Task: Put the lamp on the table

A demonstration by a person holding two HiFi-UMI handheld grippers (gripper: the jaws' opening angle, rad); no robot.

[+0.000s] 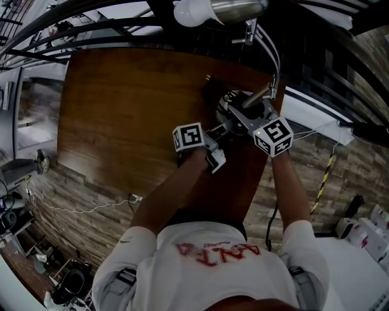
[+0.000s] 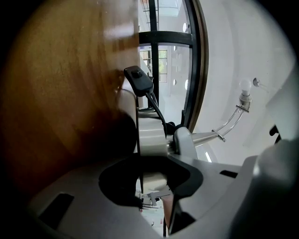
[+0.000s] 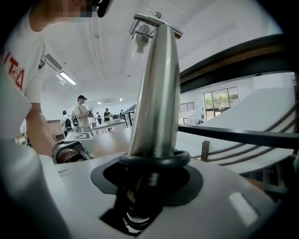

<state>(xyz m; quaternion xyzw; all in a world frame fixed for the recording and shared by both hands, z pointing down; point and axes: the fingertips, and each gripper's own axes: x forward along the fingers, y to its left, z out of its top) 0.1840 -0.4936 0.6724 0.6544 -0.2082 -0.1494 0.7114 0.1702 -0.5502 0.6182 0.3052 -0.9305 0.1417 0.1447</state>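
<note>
One wooden table (image 1: 109, 103) fills the head view; the lamp (image 1: 234, 104) sits at its far right part. Left gripper (image 2: 152, 175) clamps the round base (image 2: 152, 135); right gripper (image 3: 149, 186) clamps the steel stem (image 3: 156, 93). Bulb (image 1: 191, 12) far; cord switch (image 2: 138, 77) beside the base.

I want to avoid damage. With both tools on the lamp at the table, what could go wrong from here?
The lamp base, held by the left tool, lies close to the table edge and might slip off. The bare bulb above the stem in the right tool could strike something. The switch cord may snag.
</note>
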